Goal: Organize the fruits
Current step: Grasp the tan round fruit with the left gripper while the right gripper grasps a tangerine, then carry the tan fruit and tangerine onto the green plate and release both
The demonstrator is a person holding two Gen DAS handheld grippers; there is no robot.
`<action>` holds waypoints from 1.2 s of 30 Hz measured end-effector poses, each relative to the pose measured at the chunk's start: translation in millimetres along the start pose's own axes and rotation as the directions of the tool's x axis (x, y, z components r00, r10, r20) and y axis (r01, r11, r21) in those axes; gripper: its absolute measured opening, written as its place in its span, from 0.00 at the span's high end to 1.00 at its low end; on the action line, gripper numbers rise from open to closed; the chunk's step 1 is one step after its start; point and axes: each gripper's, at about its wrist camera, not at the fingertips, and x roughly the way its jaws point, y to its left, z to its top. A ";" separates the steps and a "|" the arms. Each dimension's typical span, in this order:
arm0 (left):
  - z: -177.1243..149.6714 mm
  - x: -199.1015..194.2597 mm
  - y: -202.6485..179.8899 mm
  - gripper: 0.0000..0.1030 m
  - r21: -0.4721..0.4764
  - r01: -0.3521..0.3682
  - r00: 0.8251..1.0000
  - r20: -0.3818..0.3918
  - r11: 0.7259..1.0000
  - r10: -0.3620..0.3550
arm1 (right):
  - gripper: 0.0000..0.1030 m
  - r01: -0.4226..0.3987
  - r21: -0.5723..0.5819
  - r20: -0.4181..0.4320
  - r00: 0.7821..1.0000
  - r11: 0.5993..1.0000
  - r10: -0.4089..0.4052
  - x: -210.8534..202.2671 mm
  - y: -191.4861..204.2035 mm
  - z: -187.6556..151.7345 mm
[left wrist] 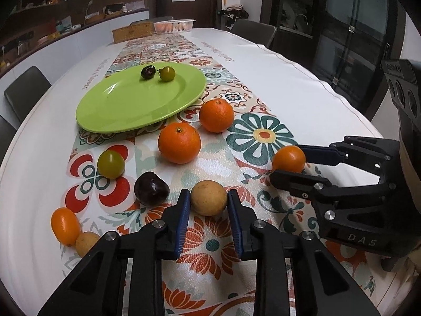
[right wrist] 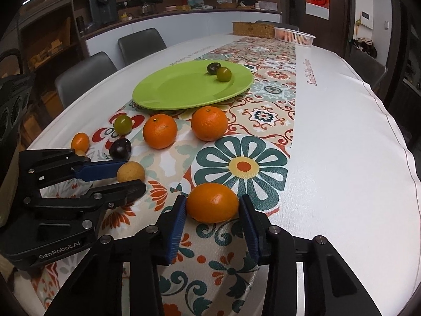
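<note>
On the patterned cloth (left wrist: 263,134), a tan fruit (left wrist: 208,197) is clamped between the pads of the left gripper (left wrist: 208,202). A small orange fruit (right wrist: 212,203) is clamped by the right gripper (right wrist: 212,210), its pads pressed on both sides. Two oranges (left wrist: 179,142) (left wrist: 216,115) are seen just before the green plate (left wrist: 118,110), on which a dark fruit (left wrist: 148,72) and a green one (left wrist: 167,73) are placed.
</note>
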 end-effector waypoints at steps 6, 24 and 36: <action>2.4 -16.6 -2.1 0.72 0.000 -0.005 0.999 0.033 1.000 0.005 | 0.60 -0.005 -0.013 0.021 1.000 1.000 0.005 -13.3 6.1 1.4; 15.6 -74.1 2.0 0.72 -0.061 -0.063 0.991 0.113 0.996 0.070 | 0.60 -0.010 -0.051 0.126 0.992 0.999 0.017 -67.1 24.0 25.8; 35.8 -83.3 24.0 0.72 -0.091 -0.102 0.987 0.115 0.991 0.112 | 0.60 -0.011 -0.092 0.158 0.987 0.996 0.025 -73.9 30.6 62.6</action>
